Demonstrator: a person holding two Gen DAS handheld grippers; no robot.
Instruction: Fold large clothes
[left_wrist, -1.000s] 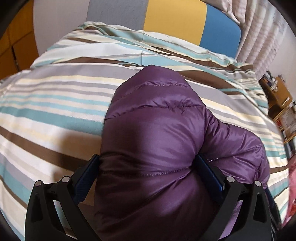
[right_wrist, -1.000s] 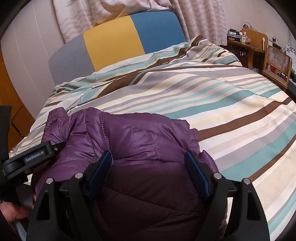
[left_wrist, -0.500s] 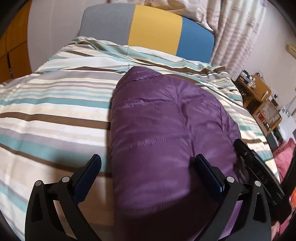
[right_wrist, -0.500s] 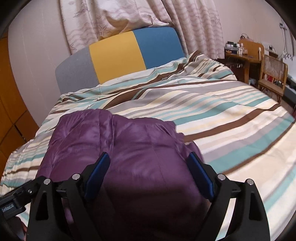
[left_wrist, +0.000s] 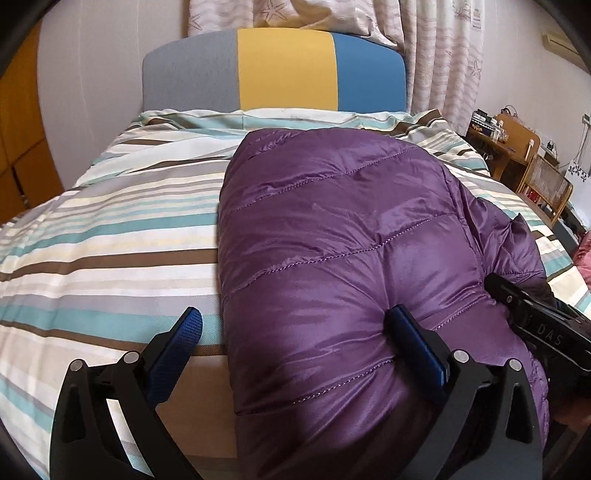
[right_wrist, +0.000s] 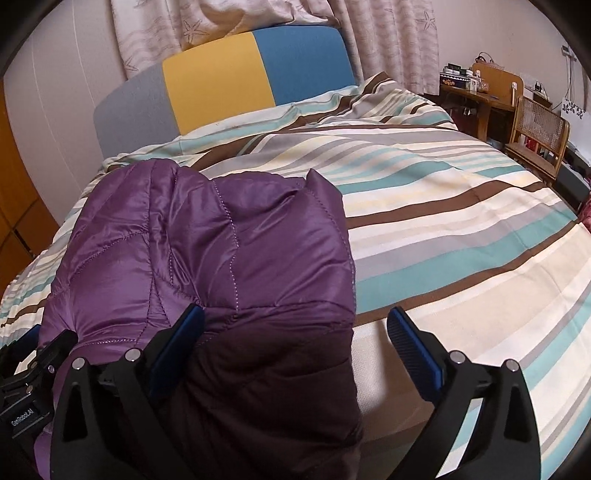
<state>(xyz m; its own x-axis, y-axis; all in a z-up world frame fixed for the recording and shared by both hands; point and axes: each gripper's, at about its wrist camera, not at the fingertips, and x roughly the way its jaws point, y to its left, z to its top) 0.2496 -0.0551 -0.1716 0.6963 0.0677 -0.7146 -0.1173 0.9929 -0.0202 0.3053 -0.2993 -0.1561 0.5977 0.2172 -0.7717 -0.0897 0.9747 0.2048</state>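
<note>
I am looking down at the bed (left_wrist: 110, 236) through both cameras. The jacket (left_wrist: 343, 258) is lying on the bed in a puffy purple bundle, with its long way running from the bed's near edge up toward the headboard (left_wrist: 280, 70).

My left gripper (left_wrist: 295, 332) is standing wide. Its right finger (left_wrist: 413, 339) is pressing into the jacket's near end, and its left finger is sitting out over the bed, clear of the cloth. It is not holding anything.

My right gripper (right_wrist: 295, 328) is wide too; its fingers have just been opening. The jacket's right edge is lying between them, but the pads are not pinching it.

So the jacket is sitting between my two hands, right in front of both, and neither hand is clearly nearer. I think the next fold is going to run along that long way, so each hand needs to catch a near corner first.
</note>
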